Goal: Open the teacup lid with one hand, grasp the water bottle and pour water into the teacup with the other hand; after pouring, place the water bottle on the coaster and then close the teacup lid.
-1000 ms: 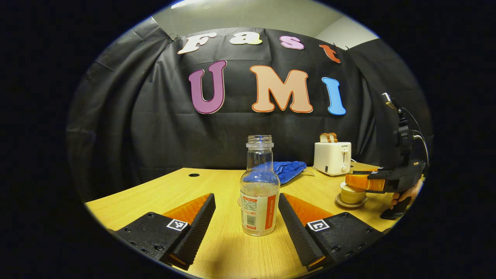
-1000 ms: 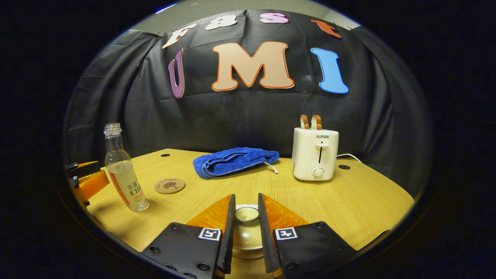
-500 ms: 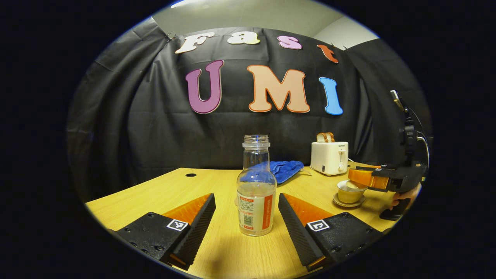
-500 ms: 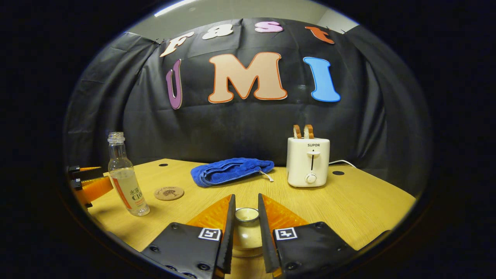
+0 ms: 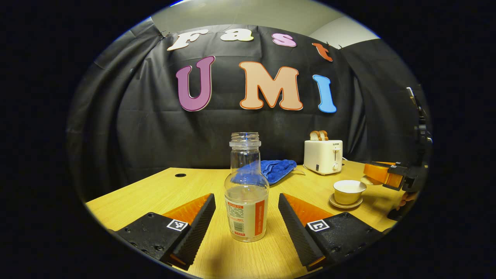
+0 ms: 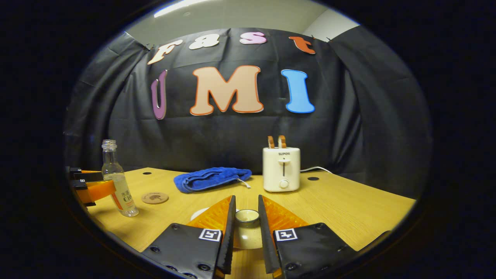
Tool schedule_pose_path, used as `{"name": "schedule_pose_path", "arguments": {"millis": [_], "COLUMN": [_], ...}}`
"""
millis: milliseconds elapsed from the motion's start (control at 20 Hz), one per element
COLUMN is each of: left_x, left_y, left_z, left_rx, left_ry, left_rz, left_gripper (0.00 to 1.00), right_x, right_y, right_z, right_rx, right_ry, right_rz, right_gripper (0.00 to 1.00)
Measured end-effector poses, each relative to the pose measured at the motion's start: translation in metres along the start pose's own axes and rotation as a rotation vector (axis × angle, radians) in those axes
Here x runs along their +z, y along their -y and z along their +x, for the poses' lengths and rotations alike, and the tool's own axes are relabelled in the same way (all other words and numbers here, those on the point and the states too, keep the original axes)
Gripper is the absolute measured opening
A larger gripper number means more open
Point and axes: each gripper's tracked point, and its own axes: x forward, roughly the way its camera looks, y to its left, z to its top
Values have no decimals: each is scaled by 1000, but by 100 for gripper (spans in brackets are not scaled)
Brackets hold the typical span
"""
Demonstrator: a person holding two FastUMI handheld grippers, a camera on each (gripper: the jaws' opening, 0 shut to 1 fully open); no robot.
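Bottle clear, uncapped, part-full | left tongs spread around it | right tongs clamp lid

Toaster front reads, apparently, "SUPOR"; water bottle label print too blurred.

A: Where does my left gripper view look from?

B: It sits low over the desk, just behind the left tool, facing the black wall. The water bottle is very near. Far off at its right edge I see the teacup.

A: And my right gripper view?

B: Also low, behind the right tool, facing the same wall. The lid is right up close to it.

A: What do both views share?

B: The toaster, the blue towel and the bottle, which stands far left in my right gripper view, with the coaster near it.
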Motion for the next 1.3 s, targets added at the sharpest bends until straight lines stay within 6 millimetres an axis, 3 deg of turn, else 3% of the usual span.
{"name": "schedule_pose_path", "arguments": {"millis": [550,900,1100,1300], "left_x": [-32,-35,-35,-28], "left_y": [-1,-5,-3,-2], "left_z": [28,42,42,46], "left_rx": [-25,11,18,51], "left_ry": [-212,-238,-240,-233], "left_rz": [-11,14,35,202], "left_gripper": [95,72,69,67], "right_x": [3,3,3,3], "right_y": [41,43,42,46], "right_z": [-17,-22,-22,-22], "right_rx": [-92,-84,-81,-79], "right_ry": [2,1,0,-1], "right_rz": [-5,-5,-5,-5], "right_gripper": [36,36,36,36]}}
